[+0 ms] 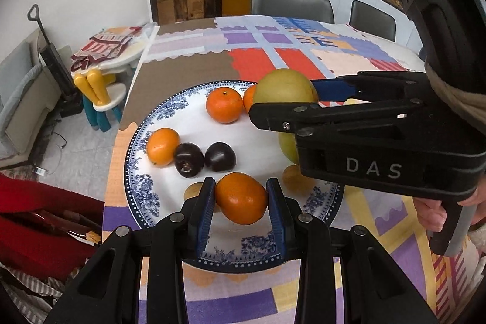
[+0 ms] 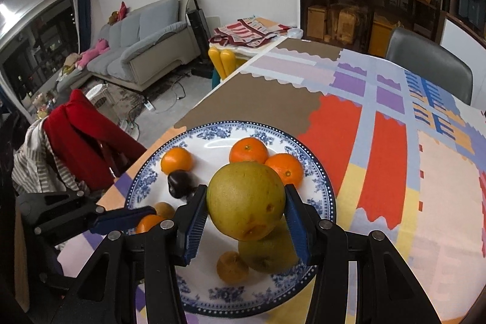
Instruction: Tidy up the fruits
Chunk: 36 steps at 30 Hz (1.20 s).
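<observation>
A blue-and-white plate (image 1: 142, 190) (image 2: 319, 190) holds several fruits. My left gripper (image 1: 241, 199) is shut on an orange (image 1: 241, 198) just above the plate's near rim. My right gripper (image 2: 244, 202) is shut on a large green-yellow pear (image 2: 246, 199) (image 1: 284, 90), held above the plate; it shows at the right in the left wrist view (image 1: 303, 102). On the plate lie three more oranges (image 1: 223, 105) (image 1: 162, 146) (image 2: 285, 169), two dark plums (image 1: 188, 160) (image 1: 220, 157), a second pear (image 2: 267, 254) and small brown fruits (image 2: 232, 267).
The plate stands near the left edge of a table with a colourful patchwork cloth (image 2: 379, 141). Grey chairs (image 1: 291, 3) stand at the far side. A chair with a red garment (image 2: 79, 141) is at the left. A child's chair (image 1: 100, 99) and a vacuum (image 2: 197, 29) stand beyond.
</observation>
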{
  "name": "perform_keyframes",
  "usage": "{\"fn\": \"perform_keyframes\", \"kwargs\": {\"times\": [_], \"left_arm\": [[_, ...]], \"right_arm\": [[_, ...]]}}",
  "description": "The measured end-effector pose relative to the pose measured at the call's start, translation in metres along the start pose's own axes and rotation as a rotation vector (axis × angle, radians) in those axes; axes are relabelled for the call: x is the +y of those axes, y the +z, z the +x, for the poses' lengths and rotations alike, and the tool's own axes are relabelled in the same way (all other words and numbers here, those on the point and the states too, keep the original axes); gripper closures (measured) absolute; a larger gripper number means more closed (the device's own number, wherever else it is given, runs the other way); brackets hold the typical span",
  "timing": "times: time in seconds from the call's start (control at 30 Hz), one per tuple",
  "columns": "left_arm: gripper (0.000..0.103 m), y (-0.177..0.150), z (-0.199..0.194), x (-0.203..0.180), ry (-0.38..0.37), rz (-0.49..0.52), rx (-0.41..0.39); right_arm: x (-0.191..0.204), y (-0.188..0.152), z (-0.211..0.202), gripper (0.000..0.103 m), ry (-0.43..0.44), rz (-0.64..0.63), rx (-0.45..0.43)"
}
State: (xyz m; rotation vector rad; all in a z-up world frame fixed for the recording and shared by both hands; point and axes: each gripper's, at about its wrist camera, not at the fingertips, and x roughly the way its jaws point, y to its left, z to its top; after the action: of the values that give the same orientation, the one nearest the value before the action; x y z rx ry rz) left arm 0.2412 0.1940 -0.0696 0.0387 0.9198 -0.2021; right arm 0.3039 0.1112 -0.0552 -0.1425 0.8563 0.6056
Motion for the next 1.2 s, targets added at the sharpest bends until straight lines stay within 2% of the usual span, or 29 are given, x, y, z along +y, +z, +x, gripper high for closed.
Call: {"fn": "perform_keyframes", "kwargs": {"times": [0.07,0.27,0.5,0.7,0.9,1.03,1.13,1.2], "left_arm": [[0.056,0.001,-0.001,0.001,0.007,-0.007,-0.003],[0.052,-0.005,-0.021,0.008,0.093,-0.047,-0.029],[0.049,-0.004,-0.054,0.022,0.210,-0.116,-0.115],[0.043,-0.004,-0.078,0.008,0.258,-0.078,-0.189],[0.035,-0.006,-0.104,-0.020,0.272,-0.047,-0.268],[0.029,-0.010,-0.119,-0.047,0.266,-0.027,-0.312],[0.021,-0.013,-0.125,-0.065,0.267,-0.027,-0.339],[0.020,-0.018,-0.131,-0.076,0.258,-0.034,-0.356]], "right_arm": [[-0.001,0.001,0.000,0.053,0.012,0.009,-0.004],[0.001,0.000,0.000,0.053,0.013,-0.014,-0.022],[0.002,0.000,-0.005,0.053,-0.007,-0.031,-0.035],[0.002,-0.010,-0.038,0.052,-0.028,-0.020,-0.090],[-0.004,-0.031,-0.084,0.035,-0.097,0.027,-0.162],[-0.012,-0.051,-0.119,0.030,-0.159,0.051,-0.202],[-0.020,-0.067,-0.146,0.022,-0.199,0.076,-0.234],[-0.026,-0.076,-0.160,0.019,-0.227,0.094,-0.251]]}}
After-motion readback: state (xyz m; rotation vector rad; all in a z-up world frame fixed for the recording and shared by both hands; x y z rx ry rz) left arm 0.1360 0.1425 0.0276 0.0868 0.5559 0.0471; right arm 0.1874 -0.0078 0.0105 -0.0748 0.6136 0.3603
